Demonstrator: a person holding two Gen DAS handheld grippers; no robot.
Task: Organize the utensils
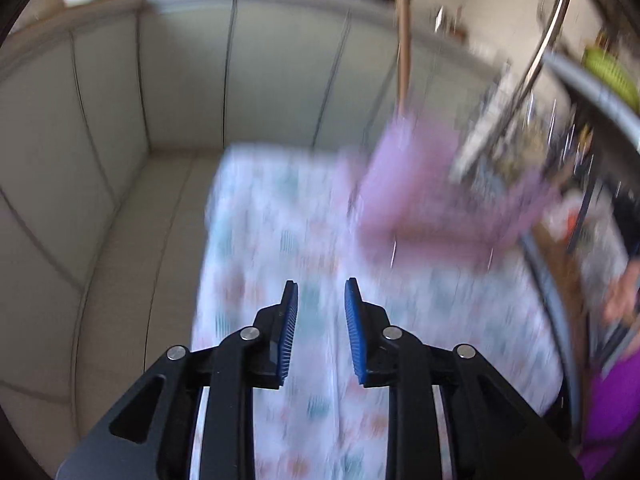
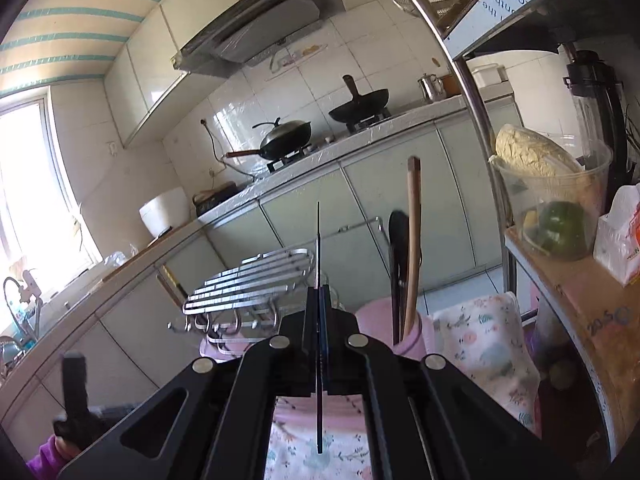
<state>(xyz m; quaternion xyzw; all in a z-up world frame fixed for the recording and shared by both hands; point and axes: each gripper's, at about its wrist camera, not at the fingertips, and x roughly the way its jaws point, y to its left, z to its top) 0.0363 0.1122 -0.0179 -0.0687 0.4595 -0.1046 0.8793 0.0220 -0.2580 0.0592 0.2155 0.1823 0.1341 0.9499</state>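
My right gripper (image 2: 319, 292) is shut on a thin flat metal utensil (image 2: 318, 240), seen edge-on, that sticks up past the fingertips. Just beyond it stands a pink utensil holder (image 2: 416, 334) with a wooden-handled tool (image 2: 413, 240) and a black utensil (image 2: 397, 256) upright in it. A metal rack with hooks (image 2: 248, 280) sits to the holder's left. My left gripper (image 1: 321, 300) is open and empty above a floral cloth (image 1: 280, 240). The left wrist view is motion-blurred; the pink holder (image 1: 424, 200) and the wooden handle (image 1: 404, 40) show ahead to the right.
A shelf unit (image 2: 568, 280) with a plastic container of food (image 2: 556, 200) stands at the right. Pale green cabinets (image 2: 400, 208) and a counter with two woks (image 2: 286, 136) lie behind. The floral cloth (image 2: 484, 344) also covers the surface under the holder.
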